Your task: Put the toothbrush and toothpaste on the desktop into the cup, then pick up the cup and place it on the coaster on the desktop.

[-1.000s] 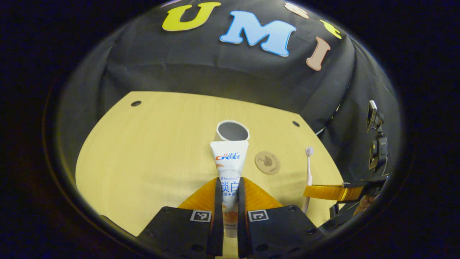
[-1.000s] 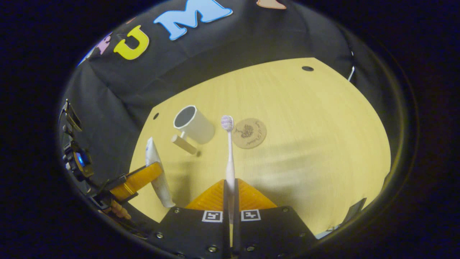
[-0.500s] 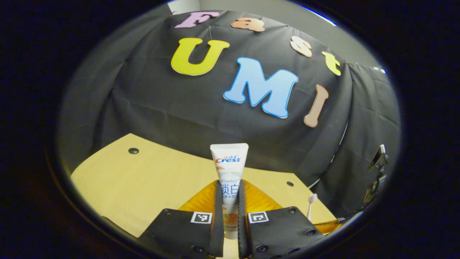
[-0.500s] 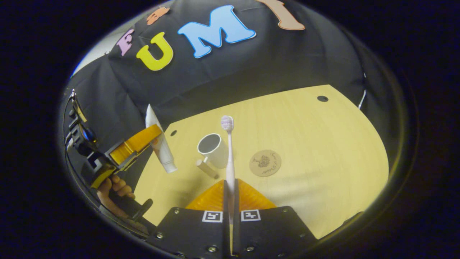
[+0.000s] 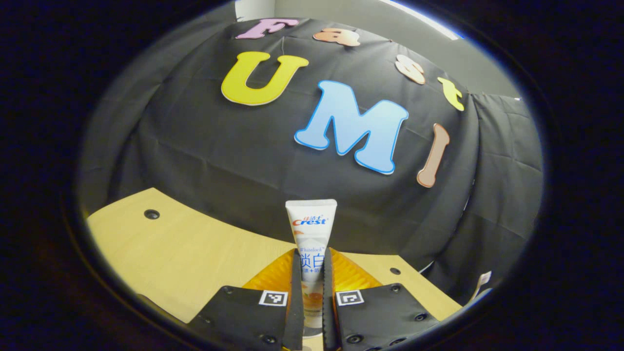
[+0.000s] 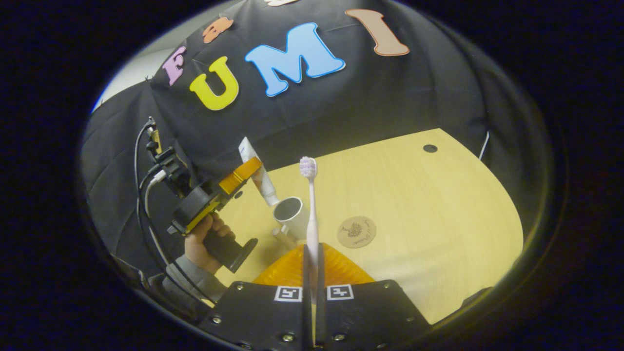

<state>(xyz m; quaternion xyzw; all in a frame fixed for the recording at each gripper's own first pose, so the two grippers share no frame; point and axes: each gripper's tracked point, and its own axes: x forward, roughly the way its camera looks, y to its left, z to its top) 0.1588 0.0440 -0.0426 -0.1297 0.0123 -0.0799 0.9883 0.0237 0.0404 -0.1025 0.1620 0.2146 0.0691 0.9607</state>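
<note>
While the left gripper was raised above the desktop, its two fingers were closed flat against both sides of the toothpaste, which stood upright between them with its crimped end at 12 o'clock. Seen from the right gripper view, at 9 o'clock, a hand gripped the black handle of that same left gripper, and a grey sleeve showed at the wrist. The toothpaste was tilted there, its cap end pointing down at the rim of the cup, just above the opening; whether cap and rim touched could not be told. The cup stood upright on the desktop, near the centre of the view, its handle toward 7 o'clock. Just right of the cup, the right gripper held the toothbrush by the lower handle, both fingers pressed narrow upon it, bristle head toward 12 o'clock. At 4 o'clock from the cup lay the round coaster, flat on the desktop, near the cup but apart from it and bare.
</note>
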